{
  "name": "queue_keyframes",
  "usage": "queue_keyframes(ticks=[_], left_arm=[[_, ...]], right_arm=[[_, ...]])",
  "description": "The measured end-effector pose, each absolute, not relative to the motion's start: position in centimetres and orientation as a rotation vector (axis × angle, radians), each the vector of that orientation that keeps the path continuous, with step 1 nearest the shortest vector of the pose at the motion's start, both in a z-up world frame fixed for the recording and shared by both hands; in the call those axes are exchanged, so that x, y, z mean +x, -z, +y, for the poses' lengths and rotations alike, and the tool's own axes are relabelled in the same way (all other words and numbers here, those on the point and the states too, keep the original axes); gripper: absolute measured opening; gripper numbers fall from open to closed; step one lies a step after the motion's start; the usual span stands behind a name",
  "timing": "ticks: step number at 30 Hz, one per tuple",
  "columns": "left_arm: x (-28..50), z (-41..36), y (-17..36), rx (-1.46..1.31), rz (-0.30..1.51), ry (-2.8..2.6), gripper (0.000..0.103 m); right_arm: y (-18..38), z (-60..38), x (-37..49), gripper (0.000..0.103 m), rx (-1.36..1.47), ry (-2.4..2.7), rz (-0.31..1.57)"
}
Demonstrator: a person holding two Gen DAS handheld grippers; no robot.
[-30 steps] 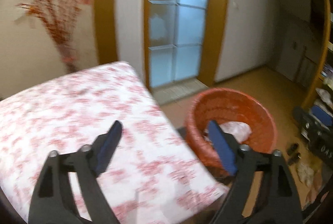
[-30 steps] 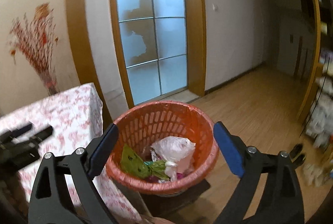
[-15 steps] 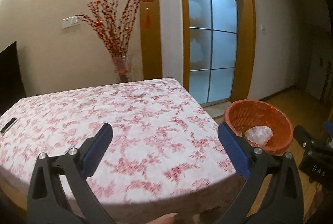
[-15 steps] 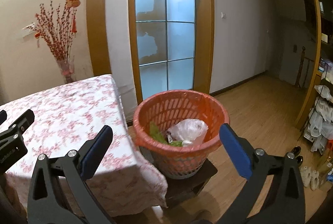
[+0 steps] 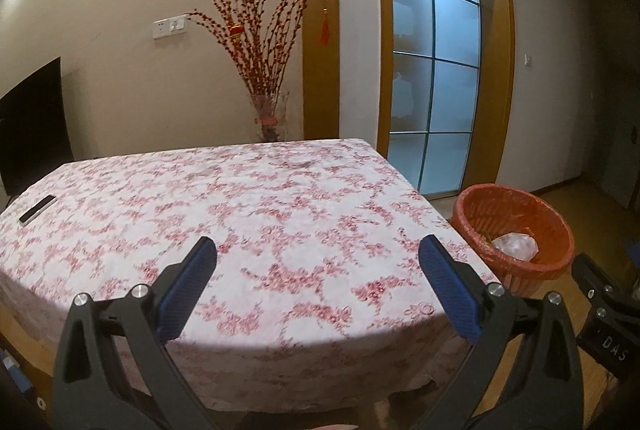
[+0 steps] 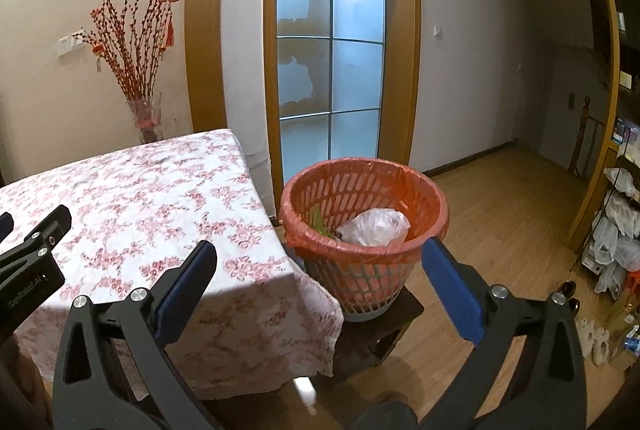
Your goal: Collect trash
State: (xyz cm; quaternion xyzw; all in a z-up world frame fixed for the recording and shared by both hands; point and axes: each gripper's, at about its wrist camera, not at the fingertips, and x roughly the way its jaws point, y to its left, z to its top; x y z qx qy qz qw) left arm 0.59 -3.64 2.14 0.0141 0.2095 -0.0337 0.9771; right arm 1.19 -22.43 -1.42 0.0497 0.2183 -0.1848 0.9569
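Observation:
An orange basket (image 6: 362, 262) with an orange liner stands on a low dark stool beside the table's right end. It holds a crumpled white plastic bag (image 6: 374, 226) and a green wrapper (image 6: 320, 222). The basket also shows in the left wrist view (image 5: 516, 234) at the right. My left gripper (image 5: 318, 274) is open and empty above the near part of the table (image 5: 240, 214), which has a pink floral cloth. My right gripper (image 6: 318, 274) is open and empty, held back from the basket and the table corner (image 6: 160, 210).
A small dark flat object (image 5: 37, 208) lies at the table's far left. A glass vase of red branches (image 5: 270, 118) stands by the wall behind the table. A frosted glass door (image 6: 330, 70) is behind the basket. Shelves with bags (image 6: 616, 230) line the right.
Both grippers have pulled back and up from the basket. The left view has swung left over the table. Both stay open and empty.

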Motion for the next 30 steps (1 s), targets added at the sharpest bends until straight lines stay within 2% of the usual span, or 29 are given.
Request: queue_keyframes(ticks=[30], left_arm=[[-0.1, -2.2, -0.9, -0.004, 0.464, 0.032, 0.099]], right_arm=[[3.5, -22.2, 0.6, 0.101, 0.115, 0.413, 0.505]])
